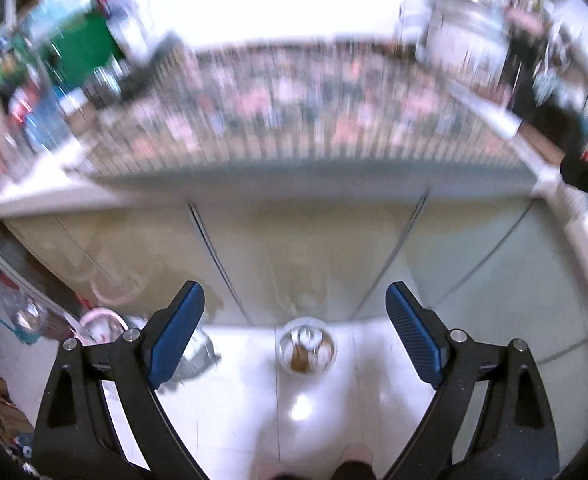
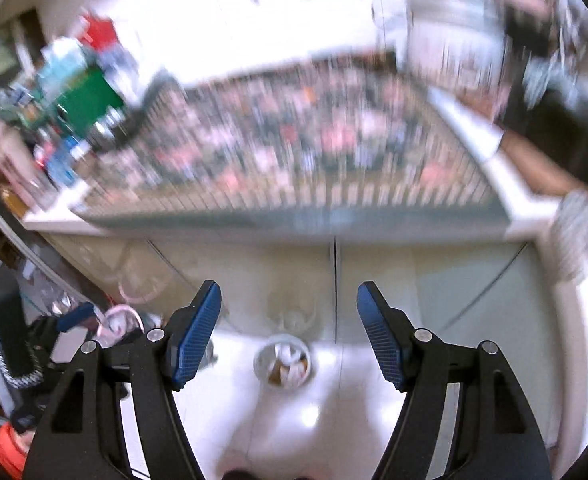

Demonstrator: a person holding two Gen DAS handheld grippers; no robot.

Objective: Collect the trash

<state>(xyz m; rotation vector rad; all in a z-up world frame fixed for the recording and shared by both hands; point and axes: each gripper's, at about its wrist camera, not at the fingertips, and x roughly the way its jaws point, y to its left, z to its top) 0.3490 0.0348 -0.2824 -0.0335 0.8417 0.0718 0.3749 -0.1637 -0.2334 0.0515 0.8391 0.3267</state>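
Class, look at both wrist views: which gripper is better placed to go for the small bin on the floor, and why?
Probably the left gripper: the bin sits centred between its open fingers. The right gripper, also open and empty, sees the same bin centred too, but smaller. The difference is slight.

It looked like a lived-in home, most likely a kitchen or dining corner. A white counter (image 1: 54, 196) ran across both views, its top covered by a floral patterned cloth (image 1: 294, 112) with a striped edge. Pale cabinet doors (image 1: 314, 260) closed off the space below it, above a glossy white tiled floor (image 2: 334, 432). At the far left end of the counter stood a crowd of household packages, among them a green box (image 2: 90, 100) and something red (image 2: 100, 32), too blurred to identify. More clutter was piled on the floor at the left, including a pink-rimmed object (image 2: 120, 320). A small round bin (image 1: 307, 345) holding scraps stood against the cabinet doors.
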